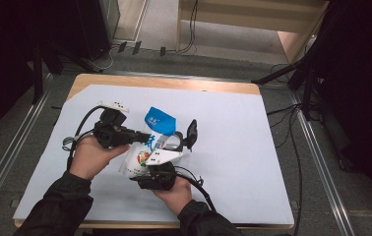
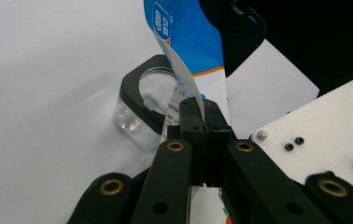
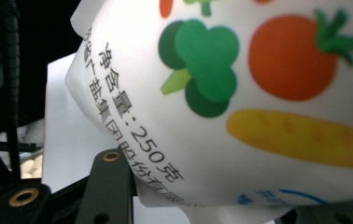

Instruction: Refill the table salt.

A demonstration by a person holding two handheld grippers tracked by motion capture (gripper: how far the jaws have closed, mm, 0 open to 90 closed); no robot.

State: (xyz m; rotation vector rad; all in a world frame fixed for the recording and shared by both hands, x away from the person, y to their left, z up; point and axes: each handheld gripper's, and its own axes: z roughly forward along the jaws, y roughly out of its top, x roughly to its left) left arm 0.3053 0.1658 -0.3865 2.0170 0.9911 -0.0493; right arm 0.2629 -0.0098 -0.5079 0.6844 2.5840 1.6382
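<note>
- Here, in the high view, a white and blue bag (image 1: 147, 142) printed with vegetables was held up between the two grippers above the middle of the worktop (image 1: 233, 147), which was covered by a pale sheet
- The left gripper (image 1: 142, 136) came in from the left; in the left gripper view its jaws were clenched together on the thin edge of the bag (image 2: 188, 56), the blue top of the bag rising above them
- The right gripper (image 1: 167, 147) sat just below and right of the bag in the high view, its grey three-cornered plate facing up; in the right gripper view the bulging lower part of the bag (image 3: 240, 93) lay between its jaws, one dark jaw touching the bag's side, so it was grasping the bag
- A small clear jar (image 2: 139, 109) with a black square rim stood on the worktop just behind the bag in the left gripper view, its mouth open
- A black lid (image 1: 191, 132) hung tilted just right of the bag in the high view
</note>
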